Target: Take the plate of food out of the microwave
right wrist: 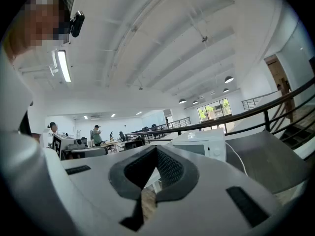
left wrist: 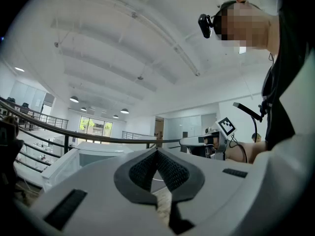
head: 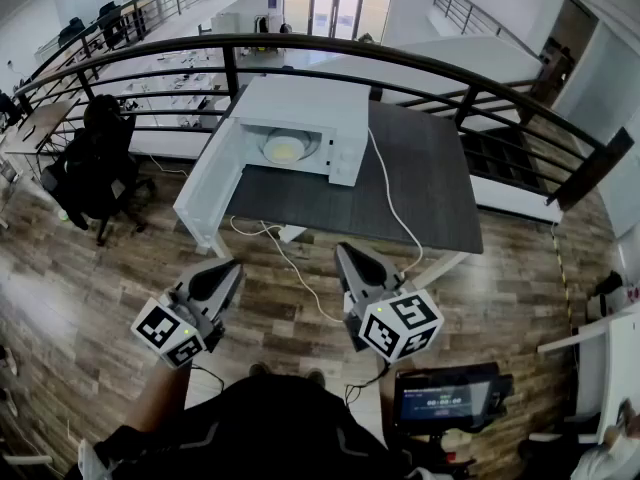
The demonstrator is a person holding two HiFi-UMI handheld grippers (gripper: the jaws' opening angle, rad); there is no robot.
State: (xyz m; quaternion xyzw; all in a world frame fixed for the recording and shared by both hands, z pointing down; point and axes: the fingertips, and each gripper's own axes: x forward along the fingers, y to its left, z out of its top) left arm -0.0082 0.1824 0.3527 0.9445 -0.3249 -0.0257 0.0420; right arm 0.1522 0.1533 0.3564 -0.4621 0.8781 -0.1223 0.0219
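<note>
You stand back from the dark surface [head: 430, 183], where the microwave [head: 305, 103] sits with its door [head: 208, 190] swung open to the left and the plate [head: 285, 148] of yellow food resting inside. Your left gripper [head: 233, 267] and right gripper [head: 344, 251] hang low over the wood floor [head: 90, 298], well apart from the microwave, each with jaws pressed together on nothing. A white cable [head: 395, 213] trails across the surface, and a black railing [head: 400, 63] curves behind.
</note>
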